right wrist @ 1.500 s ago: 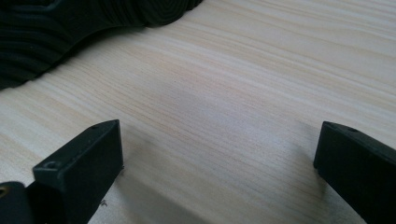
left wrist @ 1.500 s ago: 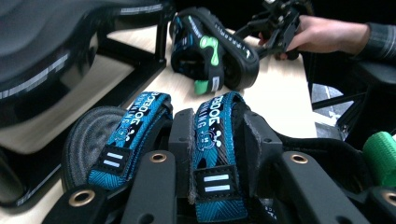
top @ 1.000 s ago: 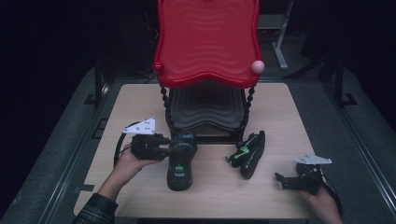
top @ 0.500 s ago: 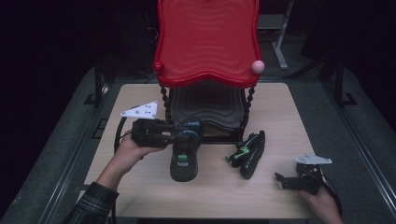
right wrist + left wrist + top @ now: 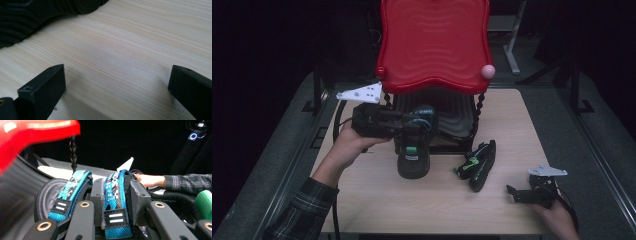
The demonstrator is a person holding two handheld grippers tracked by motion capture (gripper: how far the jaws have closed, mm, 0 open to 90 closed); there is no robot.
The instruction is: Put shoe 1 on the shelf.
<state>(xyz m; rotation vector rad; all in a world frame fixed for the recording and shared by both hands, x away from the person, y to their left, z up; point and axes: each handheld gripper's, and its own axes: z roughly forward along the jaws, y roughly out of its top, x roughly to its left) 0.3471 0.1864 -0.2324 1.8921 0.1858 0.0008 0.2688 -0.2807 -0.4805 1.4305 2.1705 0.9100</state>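
Blue-strapped shoe [image 5: 414, 150]: hung toe-down above the desk [image 5: 377, 200], before the red rack [image 5: 432, 45].
Left claw [image 5: 414, 127]: clenched on the shoe's blue strap [image 5: 113, 202].
Green-strapped shoe [image 5: 477, 165]: lay on the desk, just right.
Right claw [image 5: 514, 194]: released, low over bare desk.

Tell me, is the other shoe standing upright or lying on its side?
On its side: the shoe by the right gripper shows its sole edge.

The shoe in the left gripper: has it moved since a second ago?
Yes. The shoe, clamped in the left gripper, has gone up the high view toward the red shelf; its collar now overlaps the black tier beneath it.
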